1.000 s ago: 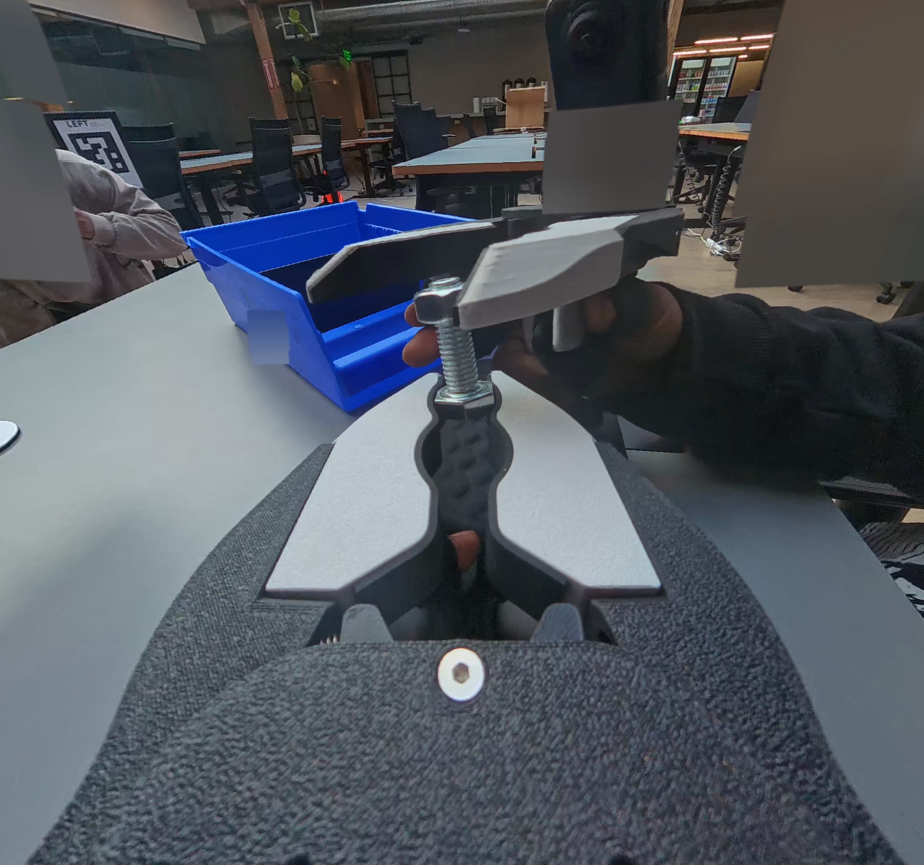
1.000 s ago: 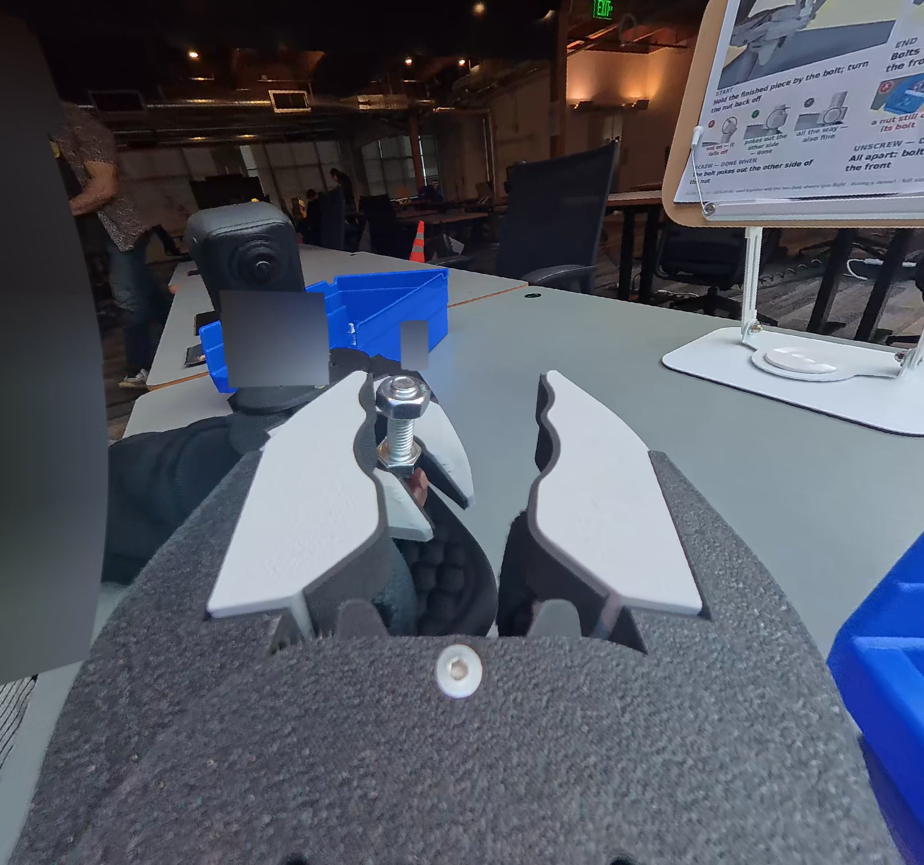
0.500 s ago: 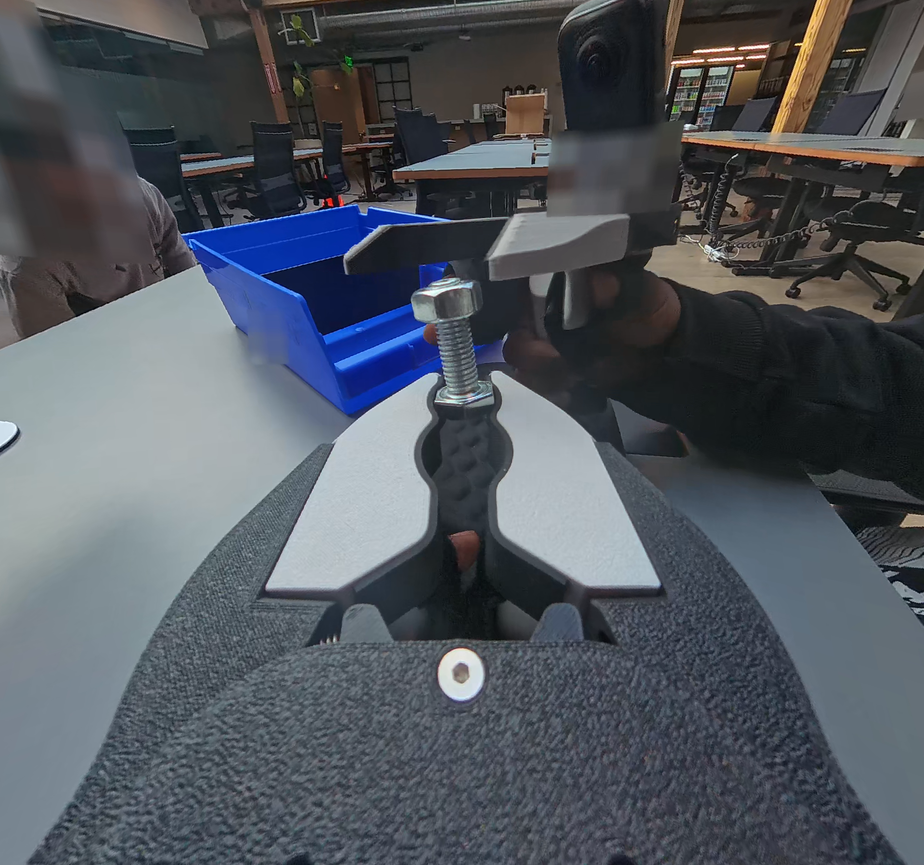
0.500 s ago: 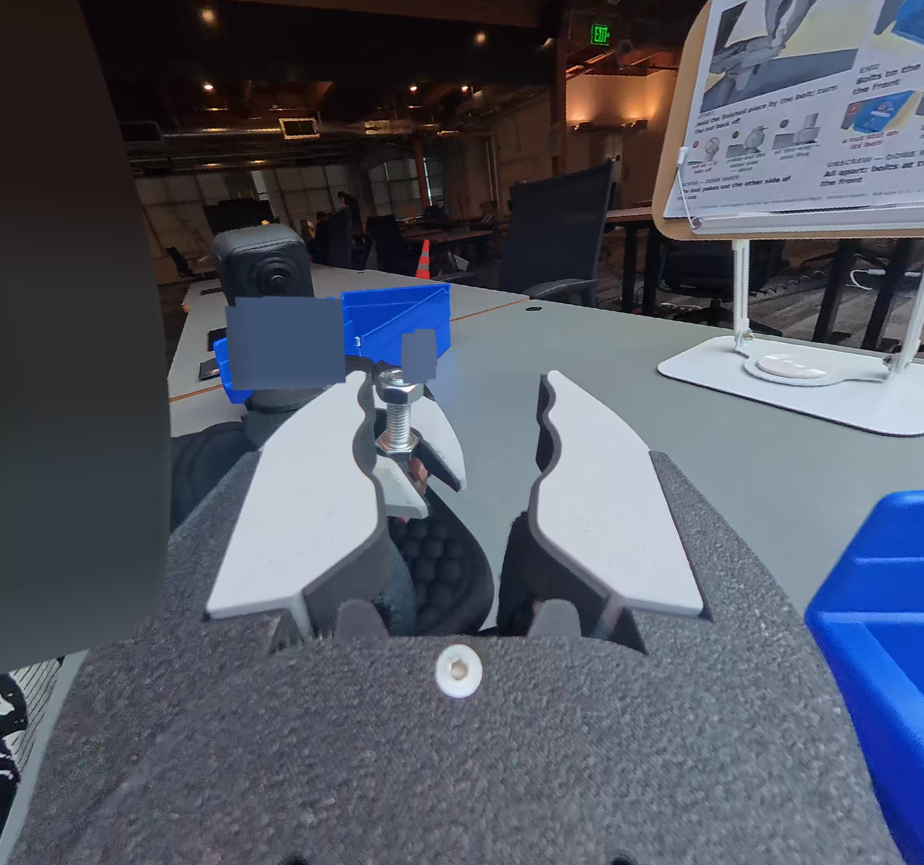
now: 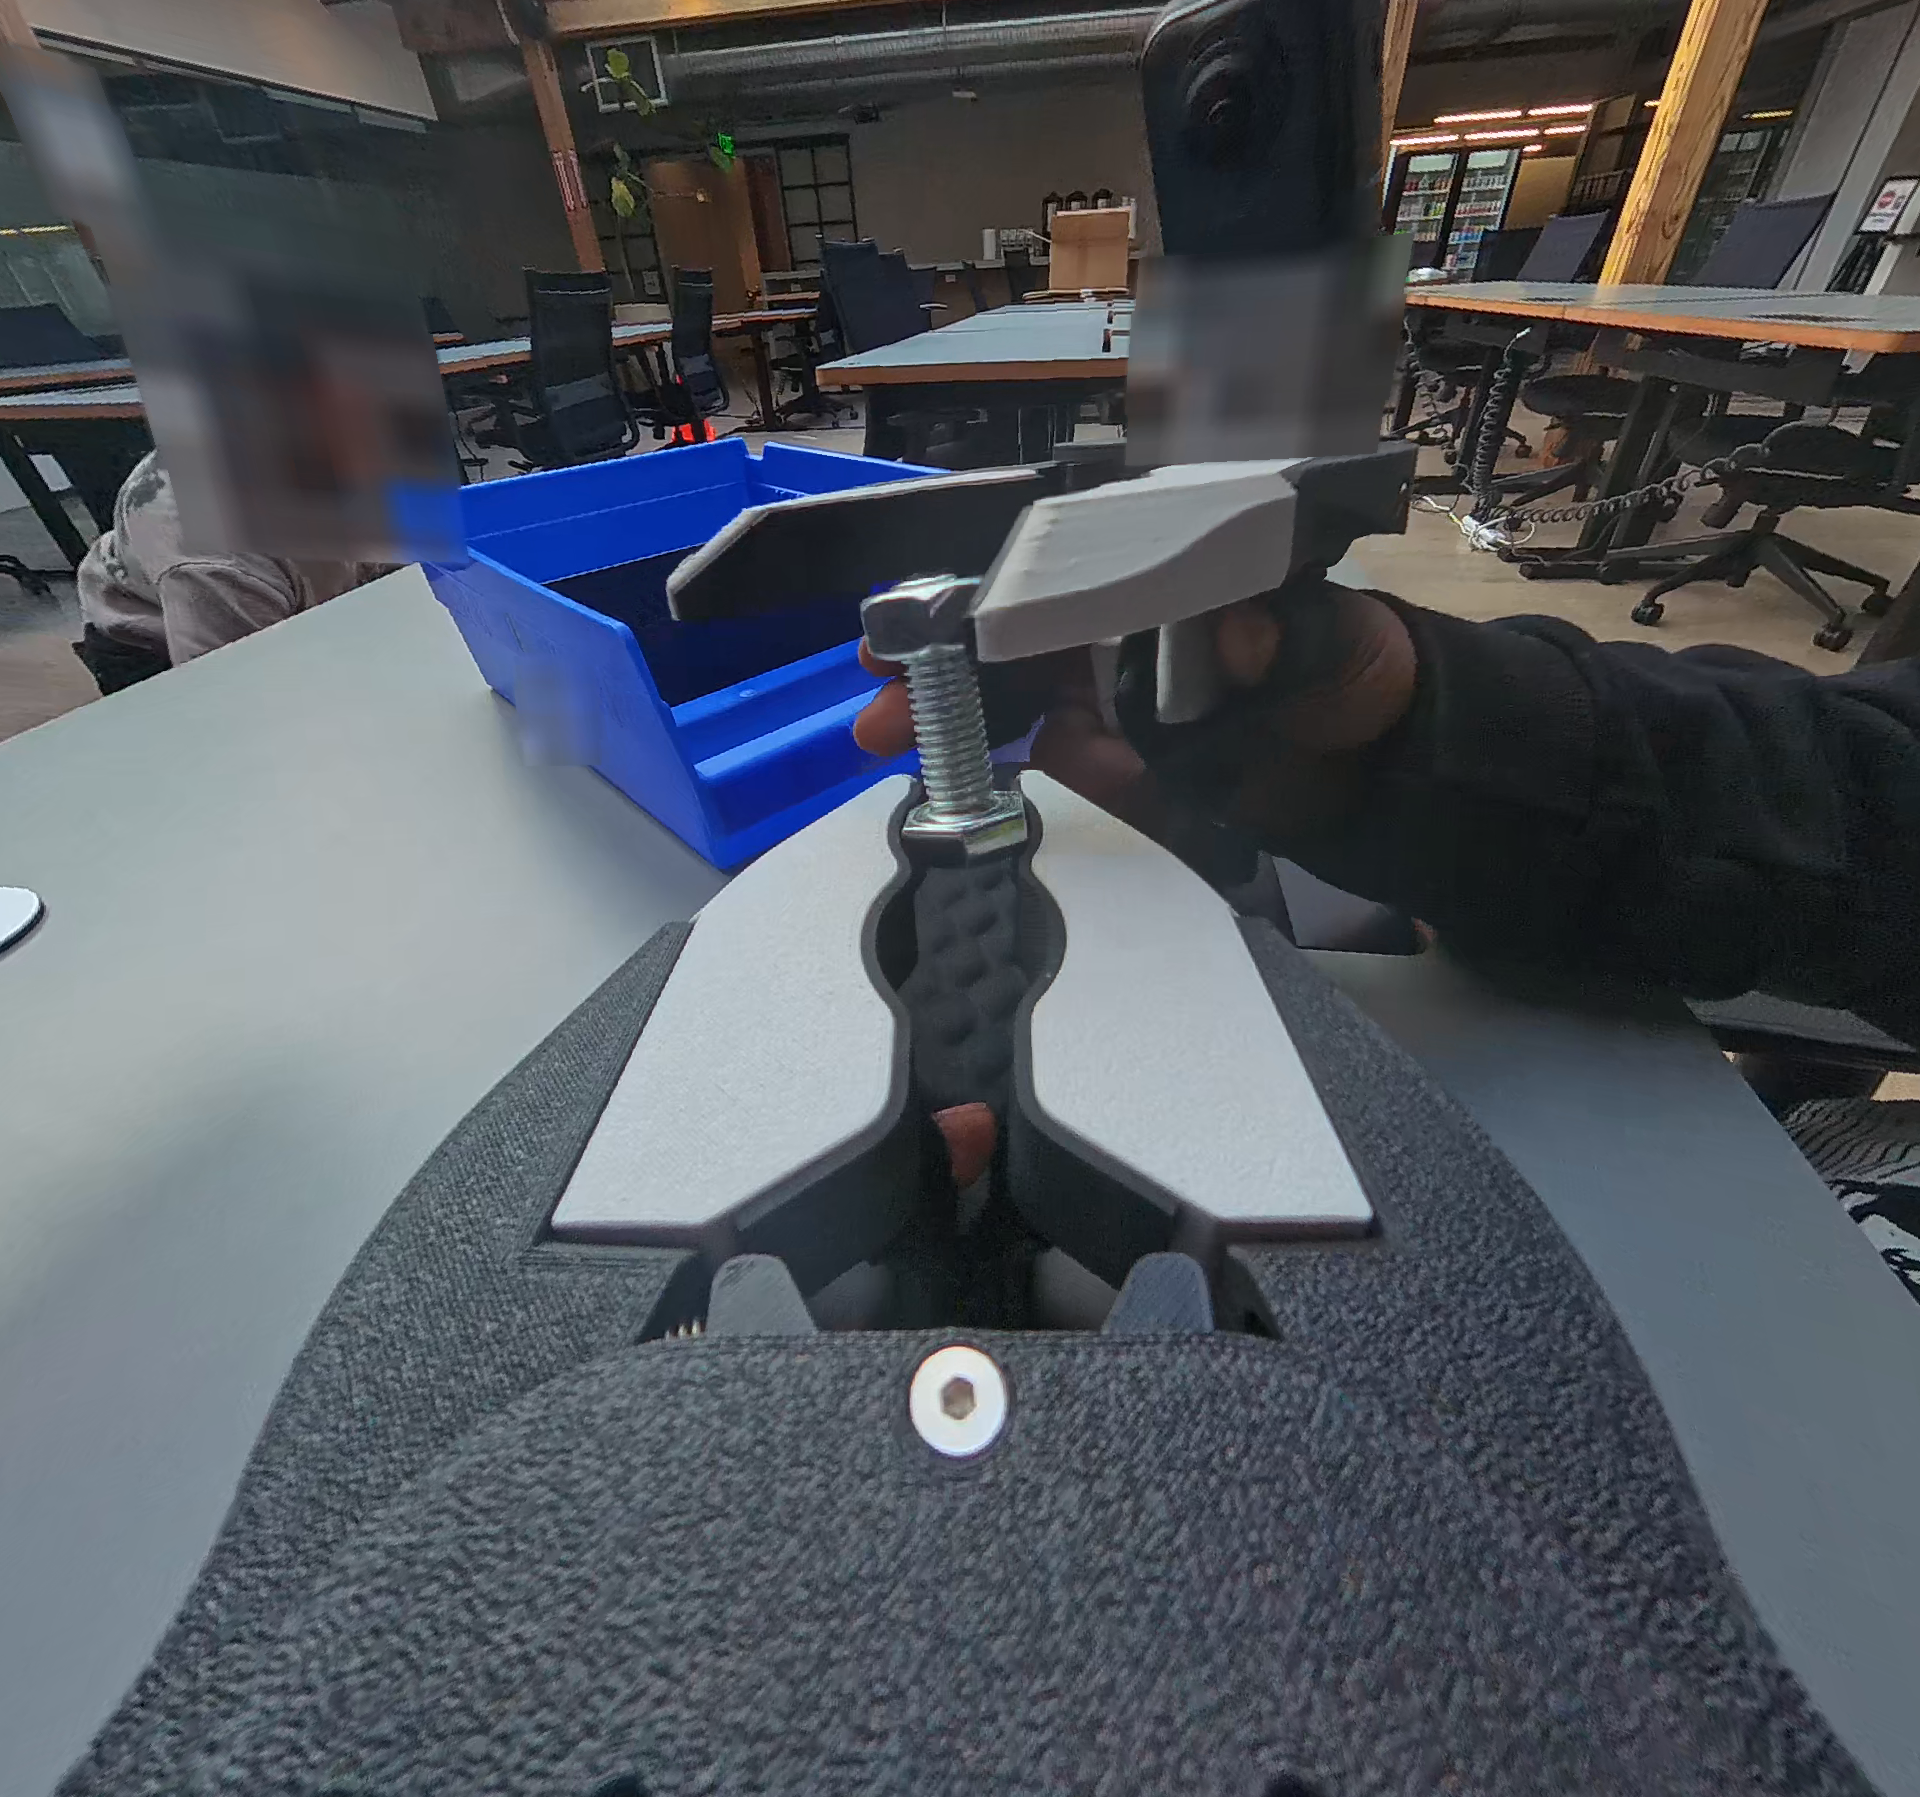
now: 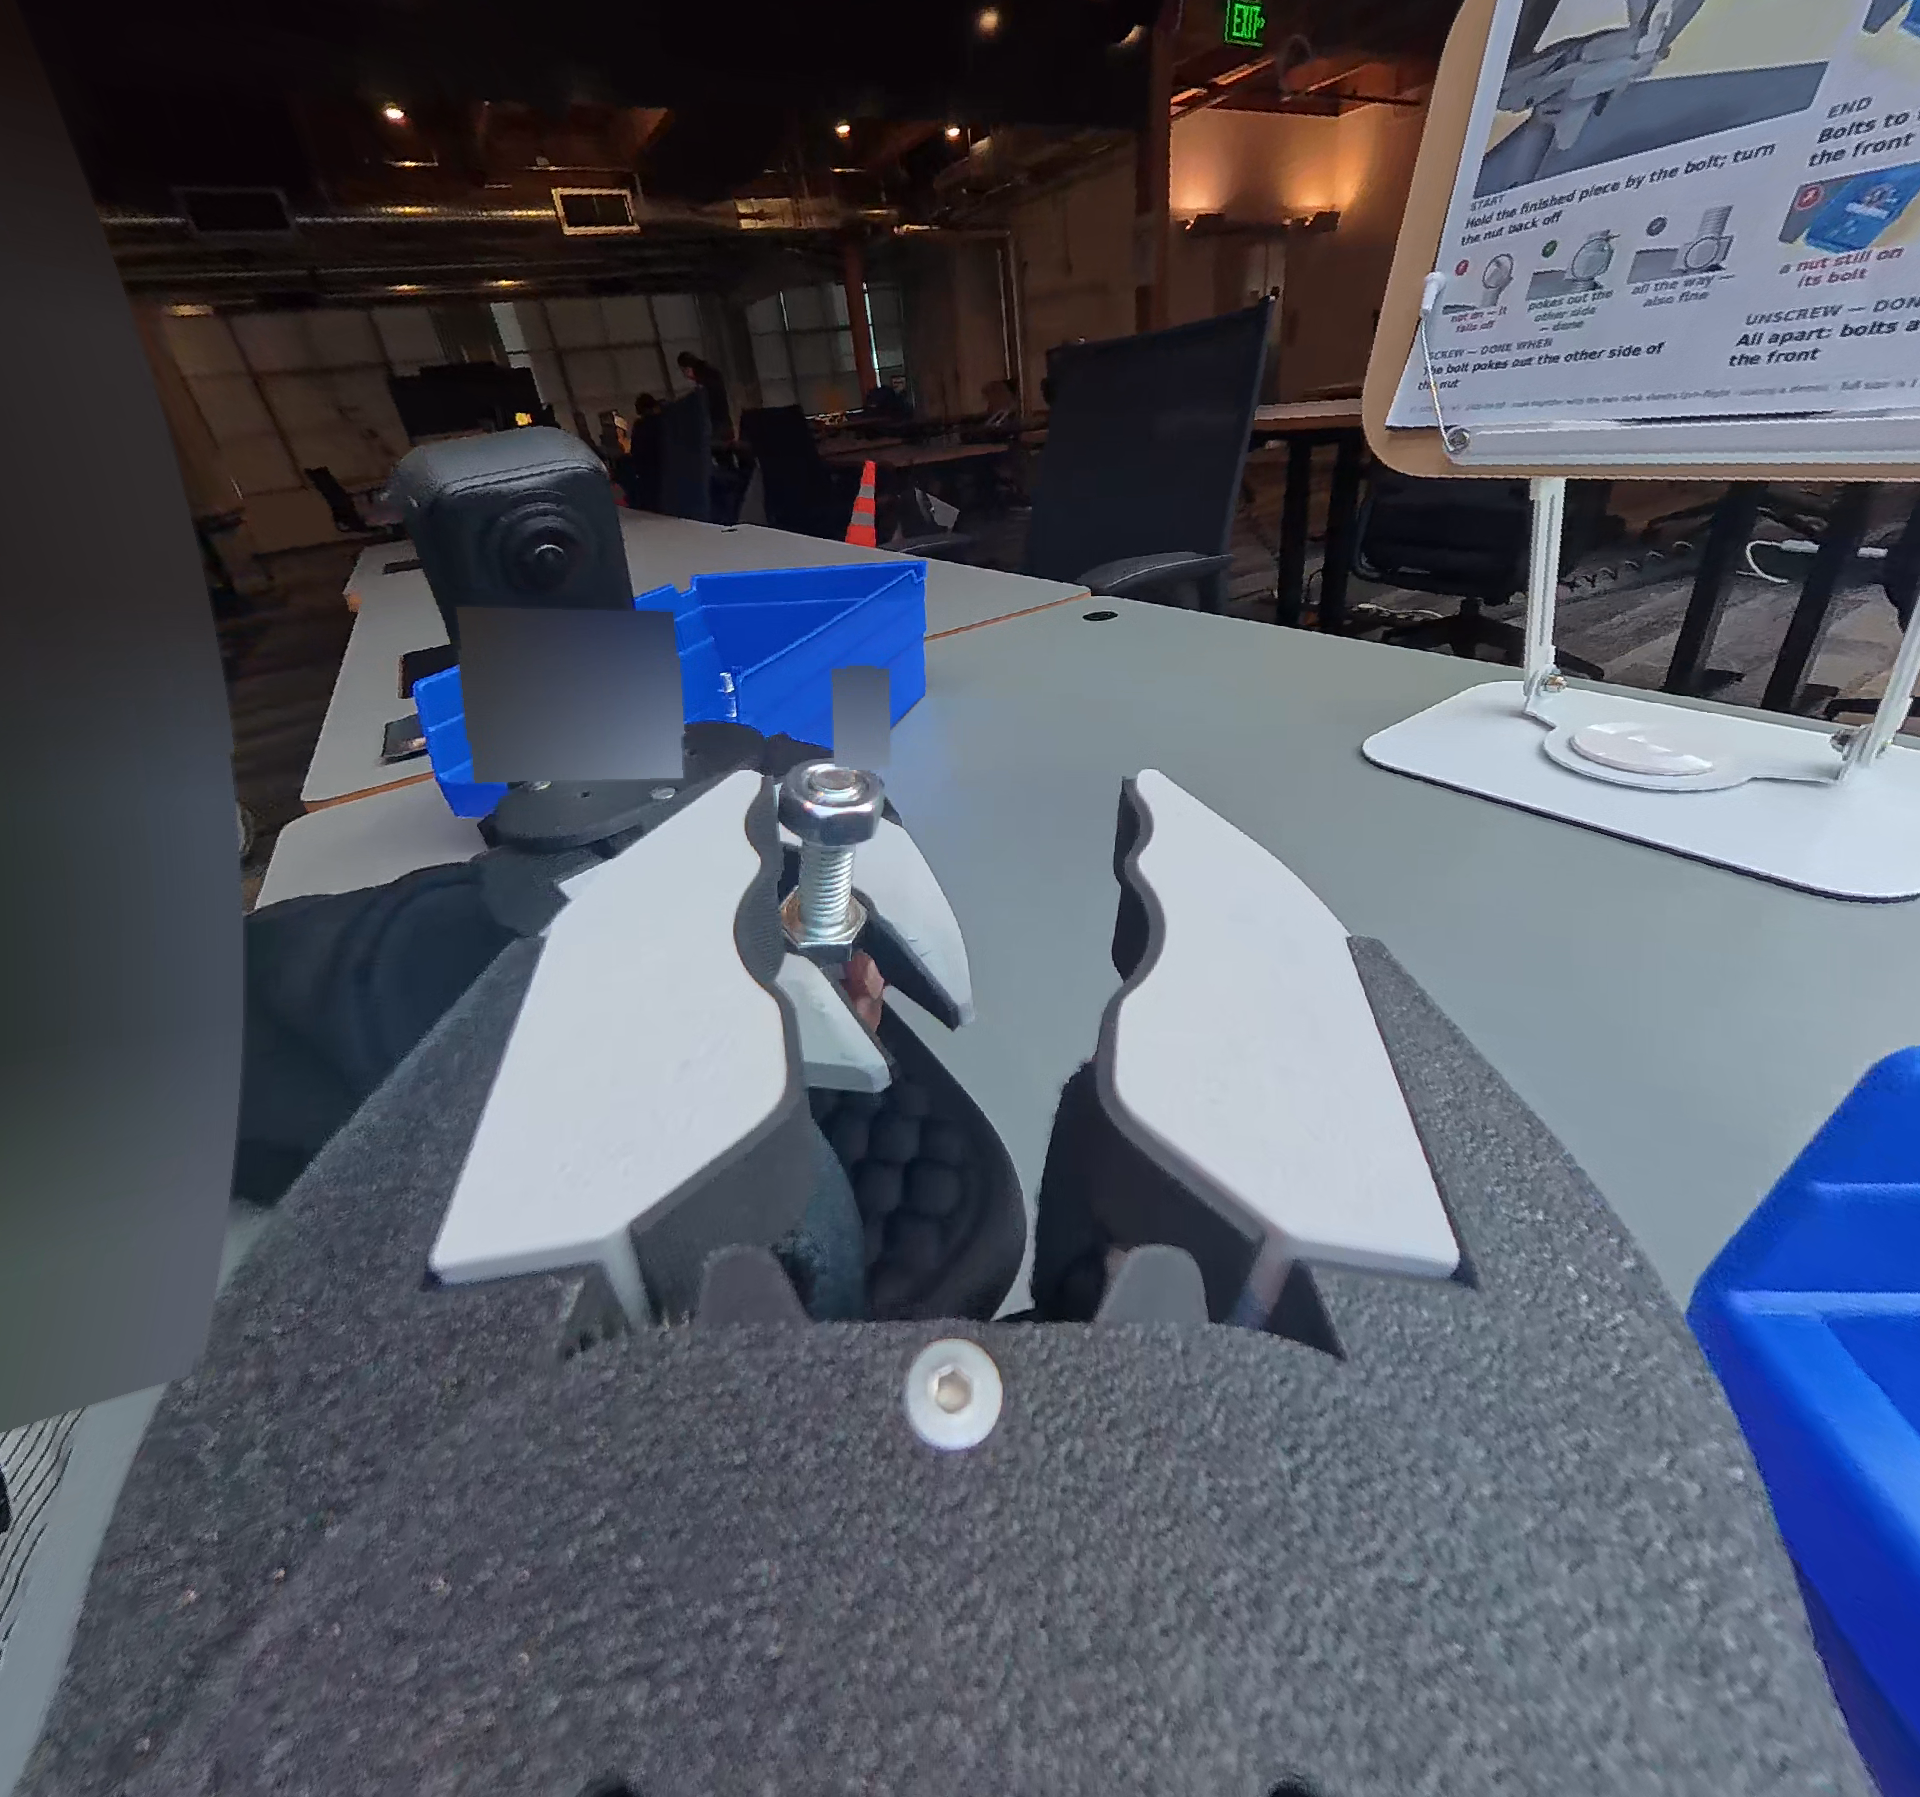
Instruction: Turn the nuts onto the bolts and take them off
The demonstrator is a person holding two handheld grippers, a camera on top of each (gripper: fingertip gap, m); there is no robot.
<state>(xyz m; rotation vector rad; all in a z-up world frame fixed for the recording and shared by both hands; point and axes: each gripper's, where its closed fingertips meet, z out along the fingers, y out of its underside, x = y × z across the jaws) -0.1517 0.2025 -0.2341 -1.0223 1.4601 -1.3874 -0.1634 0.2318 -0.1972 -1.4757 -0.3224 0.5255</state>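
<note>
A silver bolt (image 5: 948,724) stands upright, its hex head pinched between the tips of my left gripper (image 5: 961,843), which is shut on it. A hex nut (image 5: 914,615) sits at the top of the thread. My right gripper (image 5: 842,604) comes in from the right, open, with its grey finger (image 5: 1132,552) against the nut. In the right wrist view the nut (image 6: 831,807) is just inside the left finger (image 6: 665,968) of the open right gripper (image 6: 940,791). The other finger (image 6: 1247,999) is well apart. The left gripper (image 6: 883,1009) holds the bolt from below.
A blue bin (image 5: 623,604) stands on the grey table (image 5: 260,916) behind the bolt. A second blue bin (image 6: 1818,1332) is at my right. An instruction sheet on a stand (image 6: 1662,137) with a white base (image 6: 1662,791) is at the far right. A person sits at the left (image 5: 156,594). The tips of one gripper are about 4 cm away from the tips of the other.
My right gripper lifted up and away from the nut half a second ago and has come back down beside it, still open. The left gripper has kept hold of the bolt.
</note>
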